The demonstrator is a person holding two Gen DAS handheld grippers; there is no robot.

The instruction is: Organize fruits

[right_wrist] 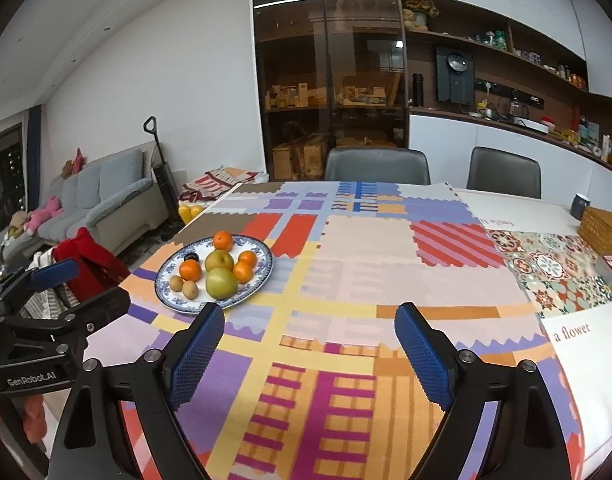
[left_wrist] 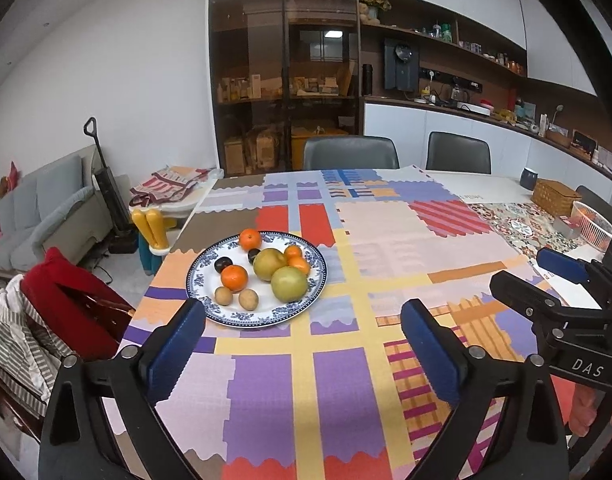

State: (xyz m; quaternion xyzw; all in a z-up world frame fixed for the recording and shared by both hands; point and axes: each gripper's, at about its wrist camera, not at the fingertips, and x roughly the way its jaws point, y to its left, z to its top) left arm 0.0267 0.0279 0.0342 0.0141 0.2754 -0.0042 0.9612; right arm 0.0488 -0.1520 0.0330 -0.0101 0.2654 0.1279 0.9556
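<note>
Hovering wide apart and empty above the patchwork-coloured tablecloth (left_wrist: 346, 264): left gripper (left_wrist: 301, 340) and right gripper (right_wrist: 308, 344), nothing between the blue pads. Sitting on that cloth near its left edge, beyond both grippers, round blue-and-white patterned china plate (left_wrist: 209, 264), heaped with oranges (left_wrist: 234, 278), green-yellow pears (left_wrist: 289, 284), brown kiwis (left_wrist: 248, 299).

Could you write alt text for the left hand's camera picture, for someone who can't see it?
A blue-and-white plate of fruit, with oranges, two green pears, small brown and dark fruits, sits on a colourful patchwork tablecloth. The left gripper stands open and empty in front of the plate, with the right gripper open at the right edge.
</note>
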